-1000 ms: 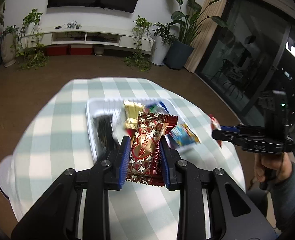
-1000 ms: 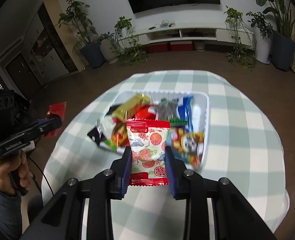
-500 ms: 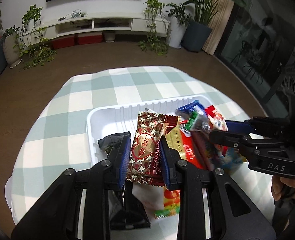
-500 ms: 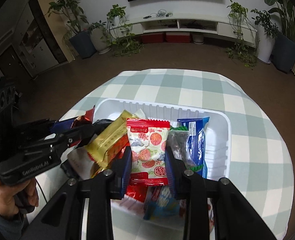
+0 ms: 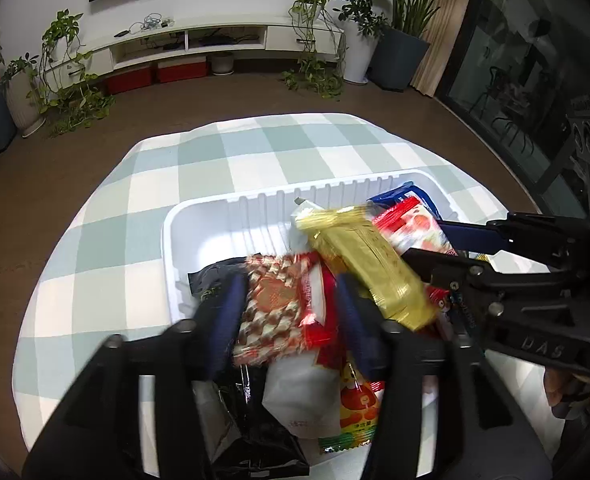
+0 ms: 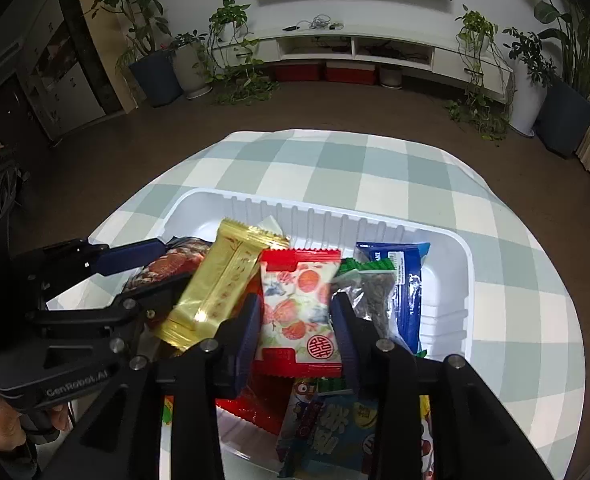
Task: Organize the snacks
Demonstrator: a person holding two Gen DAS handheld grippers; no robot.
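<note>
A white tray (image 5: 167,248) (image 6: 469,264) on the checked table holds a pile of snack packets. My left gripper (image 5: 291,316) (image 6: 163,266) hangs over the tray's near left part. Its jaws are opening, and a red-brown checked packet (image 5: 275,312) lies loose between them, leaning on the left finger. My right gripper (image 6: 297,328) (image 5: 447,248) is over the tray's middle. Its pads still touch a white strawberry packet (image 6: 299,308) with red ends as its jaws begin opening. A gold packet (image 5: 367,256) (image 6: 219,284) lies slanted between the two grippers.
A blue packet (image 6: 407,276) and a clear packet of dark bits (image 6: 371,292) lie at the tray's right. Black (image 5: 255,440) and white (image 5: 299,396) packets lie under my left gripper. The round table (image 5: 255,152) has a green-and-white cloth. Potted plants and a TV bench stand beyond.
Both grippers came forward and down from the table's near side to over the tray. The left jaws have spread and its checked packet has slipped lower. The right packet stays between its pads.
</note>
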